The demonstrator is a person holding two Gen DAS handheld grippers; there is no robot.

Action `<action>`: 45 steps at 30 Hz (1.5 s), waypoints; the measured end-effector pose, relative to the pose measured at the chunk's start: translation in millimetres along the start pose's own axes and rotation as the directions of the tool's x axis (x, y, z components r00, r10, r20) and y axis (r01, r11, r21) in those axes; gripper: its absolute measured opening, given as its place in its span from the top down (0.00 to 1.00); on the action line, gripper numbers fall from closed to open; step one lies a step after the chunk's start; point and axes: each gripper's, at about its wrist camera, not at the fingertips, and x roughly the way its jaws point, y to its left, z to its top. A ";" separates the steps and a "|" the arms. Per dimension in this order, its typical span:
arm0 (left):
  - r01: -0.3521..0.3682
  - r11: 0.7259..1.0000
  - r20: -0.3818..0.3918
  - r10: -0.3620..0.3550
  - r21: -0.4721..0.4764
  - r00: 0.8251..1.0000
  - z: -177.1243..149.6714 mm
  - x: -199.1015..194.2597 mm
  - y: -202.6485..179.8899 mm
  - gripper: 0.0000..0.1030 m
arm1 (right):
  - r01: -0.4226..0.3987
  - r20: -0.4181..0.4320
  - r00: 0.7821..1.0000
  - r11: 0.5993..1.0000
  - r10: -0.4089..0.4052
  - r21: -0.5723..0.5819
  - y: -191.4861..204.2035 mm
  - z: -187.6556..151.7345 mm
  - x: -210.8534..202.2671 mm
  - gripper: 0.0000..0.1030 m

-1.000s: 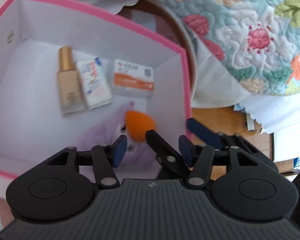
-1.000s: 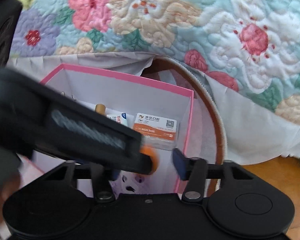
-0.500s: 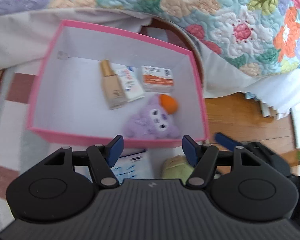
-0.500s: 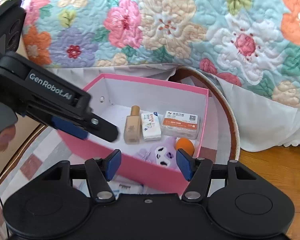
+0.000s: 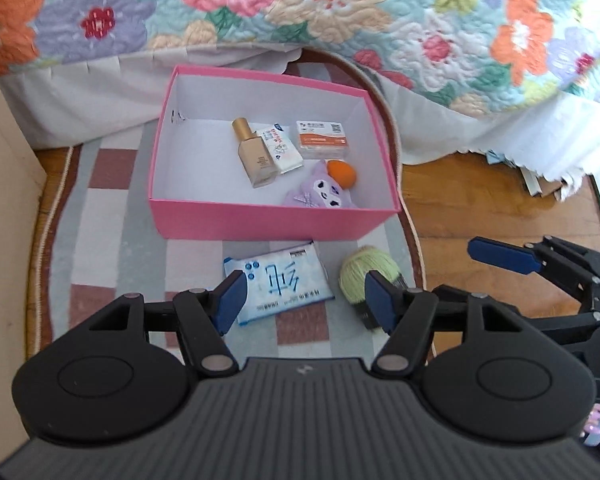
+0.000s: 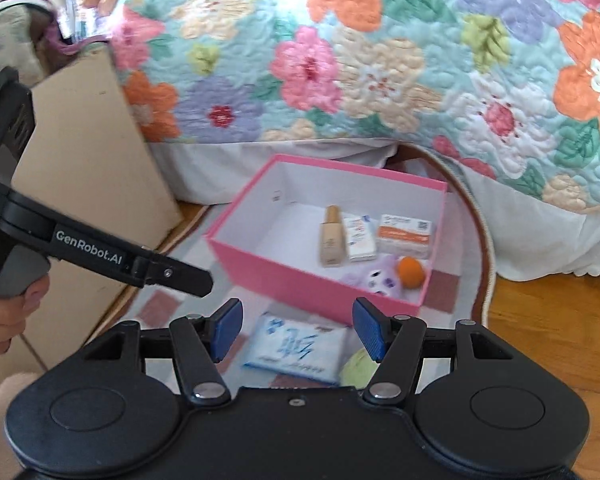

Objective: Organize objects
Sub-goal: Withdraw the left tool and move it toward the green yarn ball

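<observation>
A pink box (image 5: 260, 224) with a white inside sits on the rug. In it lie a beige foundation bottle (image 5: 254, 156), a small white pack (image 5: 282, 150), an orange-and-white carton (image 5: 322, 140), an orange sponge (image 5: 342, 172) and a purple plush (image 5: 320, 196). In front of the box lie a blue-and-white tissue pack (image 5: 280, 284) and a green yarn ball (image 5: 364, 276). My left gripper (image 5: 304, 296) hovers above these two, its jaws opening with nothing between them. My right gripper (image 6: 298, 324) is open and empty, above the tissue pack (image 6: 296, 348).
A floral quilt (image 5: 340, 20) hangs behind the box. The checked oval rug (image 5: 108, 216) lies on a wooden floor (image 5: 480, 200). A cardboard panel (image 6: 88, 152) stands at the left. A person's hand (image 6: 4, 320) holds the left gripper's handle.
Both grippers have drawn back and up out of the box. The box now looks smaller and farther off, and the tissue pack and the yarn ball have come into view.
</observation>
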 end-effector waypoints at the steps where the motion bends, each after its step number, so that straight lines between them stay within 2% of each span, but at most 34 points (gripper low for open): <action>1: -0.003 1.000 0.002 0.003 0.007 1.000 -3.2 -8.0 -2.2 0.36 | -0.008 -0.006 1.000 1.000 0.008 -0.006 4.8 -1.0 -5.8 0.35; 7: -0.018 0.999 0.024 0.017 0.034 1.000 -23.6 -41.9 -10.3 0.33 | -0.042 -0.039 0.998 0.998 0.040 -0.049 28.1 -12.8 -31.7 0.32; 12: -0.019 1.000 0.001 0.019 0.013 1.000 -44.5 -47.1 -10.1 0.31 | -0.048 -0.068 0.997 0.994 0.042 -0.094 41.0 -30.6 -43.3 0.32; 17: -0.024 1.000 -0.005 0.024 -0.013 1.000 -62.0 -44.1 -8.8 0.22 | -0.015 -0.095 0.996 0.987 0.000 -0.161 50.8 -41.5 -49.1 0.28; 18: -0.026 1.000 -0.006 0.026 -0.013 1.000 -65.4 -42.5 -9.1 0.20 | -0.015 -0.101 0.995 0.985 -0.002 -0.173 52.3 -43.1 -50.0 0.24; 19: -0.028 1.000 -0.007 0.027 -0.015 1.000 -67.9 -41.3 -9.5 0.19 | -0.017 -0.107 0.994 0.983 -0.002 -0.182 53.1 -44.4 -50.3 0.15; 20: -0.027 0.999 -0.007 0.027 -0.019 1.000 -70.3 -39.5 -9.4 0.17 | -0.021 -0.112 0.994 0.981 -0.001 -0.192 54.4 -46.7 -50.0 0.11; 24: -0.010 0.999 -0.001 0.010 -0.031 1.000 -76.6 -26.5 -8.7 0.12 | 0.009 -0.121 0.992 0.979 -0.035 -0.204 51.6 -55.6 -39.4 0.09; 28: 0.010 0.998 0.034 -0.008 -0.062 0.999 -77.1 -11.2 -5.8 0.09 | 0.069 -0.126 0.988 0.985 -0.090 -0.160 37.5 -65.8 -21.2 0.09; 31: 0.016 0.999 0.057 -0.013 -0.049 0.998 -76.6 1.4 -7.3 0.03 | 0.040 -0.097 0.994 0.992 -0.052 -0.119 30.3 -72.9 -16.3 0.09; 33: 0.018 0.998 0.061 -0.015 -0.058 0.998 -75.8 12.5 -7.5 0.01 | 0.033 -0.068 0.997 0.991 -0.042 -0.126 28.8 -79.1 -12.6 0.09; 37: 0.048 0.994 0.038 -0.044 -0.099 0.998 -73.0 39.9 -6.5 0.01 | 0.083 0.082 0.994 0.981 -0.070 -0.176 28.4 -91.7 -11.8 0.09; 40: 0.056 0.992 0.031 -0.053 -0.115 0.998 -71.6 58.2 -9.7 0.01 | 0.111 0.044 0.994 0.971 -0.104 -0.211 25.0 -95.6 1.9 0.09; 45: 0.073 0.995 0.019 -0.072 -0.062 0.997 -69.1 85.4 -22.6 0.01 | 0.171 0.015 0.985 0.958 -0.173 -0.232 7.4 -102.5 24.3 0.09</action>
